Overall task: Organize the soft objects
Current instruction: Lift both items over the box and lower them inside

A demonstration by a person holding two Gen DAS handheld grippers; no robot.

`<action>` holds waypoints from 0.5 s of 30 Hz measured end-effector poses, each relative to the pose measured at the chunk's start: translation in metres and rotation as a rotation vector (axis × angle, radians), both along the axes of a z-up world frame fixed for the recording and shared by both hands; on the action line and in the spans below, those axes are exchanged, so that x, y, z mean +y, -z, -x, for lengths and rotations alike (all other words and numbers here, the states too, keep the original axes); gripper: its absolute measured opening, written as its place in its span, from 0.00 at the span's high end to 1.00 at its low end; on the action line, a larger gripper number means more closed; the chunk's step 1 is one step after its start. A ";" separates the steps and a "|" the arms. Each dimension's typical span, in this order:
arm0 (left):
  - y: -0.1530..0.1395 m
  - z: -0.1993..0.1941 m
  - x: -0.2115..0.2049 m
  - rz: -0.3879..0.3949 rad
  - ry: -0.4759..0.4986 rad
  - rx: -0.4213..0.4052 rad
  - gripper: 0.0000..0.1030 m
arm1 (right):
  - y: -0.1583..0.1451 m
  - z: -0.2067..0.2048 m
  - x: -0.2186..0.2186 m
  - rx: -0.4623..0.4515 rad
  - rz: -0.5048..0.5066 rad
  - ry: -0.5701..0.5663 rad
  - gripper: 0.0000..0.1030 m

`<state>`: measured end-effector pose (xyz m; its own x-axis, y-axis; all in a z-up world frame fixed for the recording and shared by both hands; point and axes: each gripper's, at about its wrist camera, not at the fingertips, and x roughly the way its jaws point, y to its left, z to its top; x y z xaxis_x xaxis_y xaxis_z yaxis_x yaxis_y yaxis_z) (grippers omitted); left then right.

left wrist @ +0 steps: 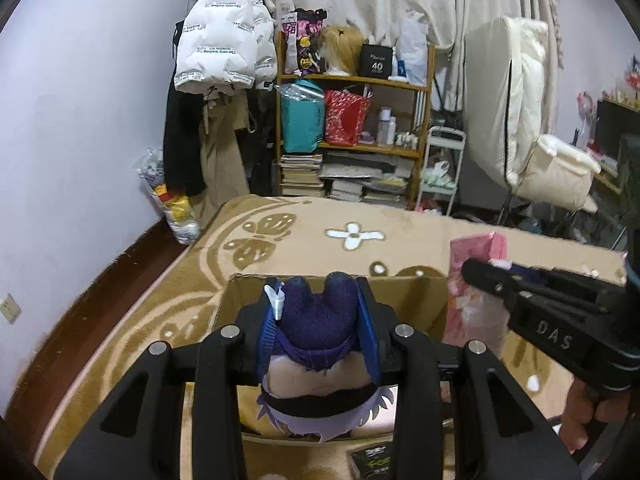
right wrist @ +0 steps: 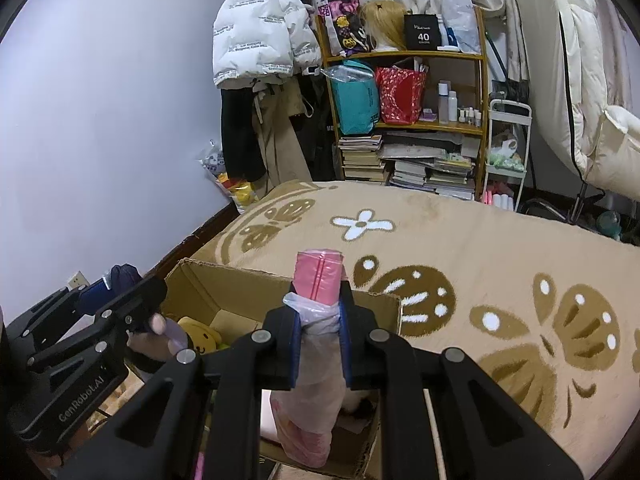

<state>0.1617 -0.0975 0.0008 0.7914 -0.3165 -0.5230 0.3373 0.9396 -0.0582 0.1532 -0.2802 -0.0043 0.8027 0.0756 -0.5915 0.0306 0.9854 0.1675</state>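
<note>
My left gripper point(left wrist: 320, 316) is shut on a plush doll point(left wrist: 320, 320) with purple hair, a peach face and white fringe, held above the open cardboard box point(left wrist: 404, 292). My right gripper point(right wrist: 320, 320) is shut on a pink packet in a thin plastic bag point(right wrist: 318, 280), held over the same box point(right wrist: 224, 284). A yellow smiley plush point(right wrist: 202, 338) lies inside the box. In the left wrist view the pink packet point(left wrist: 474, 252) and right gripper point(left wrist: 492, 280) sit at the box's right side. In the right wrist view the left gripper point(right wrist: 120, 292) is at the box's left.
The box rests on a beige bed blanket point(right wrist: 480, 248) with brown butterflies. A wooden shelf point(left wrist: 352, 80) with bags and books stands beyond the bed. Coats point(left wrist: 224, 52) hang by the wall. A white chair point(left wrist: 560, 172) is at the right.
</note>
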 end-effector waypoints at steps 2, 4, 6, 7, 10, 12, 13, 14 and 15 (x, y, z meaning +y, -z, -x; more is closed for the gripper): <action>0.001 0.000 0.000 0.034 0.020 0.015 0.66 | 0.002 0.000 -0.002 0.002 -0.014 0.003 0.83; 0.003 -0.001 -0.003 0.040 0.035 0.036 0.66 | 0.002 0.001 -0.004 0.002 -0.024 0.006 0.83; 0.008 -0.002 -0.008 0.014 0.039 0.045 0.66 | 0.002 0.001 -0.005 0.000 -0.033 0.011 0.83; 0.011 -0.002 -0.010 -0.003 0.036 0.051 0.66 | 0.002 0.001 -0.007 0.000 -0.039 0.011 0.83; 0.015 -0.003 -0.012 -0.013 0.012 0.061 0.64 | 0.004 0.001 -0.009 0.007 -0.055 0.010 0.82; 0.015 -0.003 -0.013 -0.016 0.003 0.073 0.55 | 0.007 -0.001 -0.009 0.020 -0.063 0.003 0.81; 0.015 -0.003 -0.012 -0.024 -0.008 0.071 0.44 | 0.008 -0.002 -0.009 0.028 -0.067 -0.002 0.80; 0.015 -0.002 -0.010 -0.026 -0.014 0.064 0.41 | 0.009 -0.003 -0.009 0.037 -0.070 -0.007 0.80; 0.015 0.000 -0.009 -0.029 -0.016 0.056 0.41 | 0.011 -0.004 -0.008 0.044 -0.073 -0.009 0.80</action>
<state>0.1618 -0.1064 -0.0139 0.7652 -0.2883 -0.5757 0.3192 0.9464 -0.0496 0.1568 -0.2881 -0.0150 0.7753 0.1270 -0.6186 0.0304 0.9709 0.2375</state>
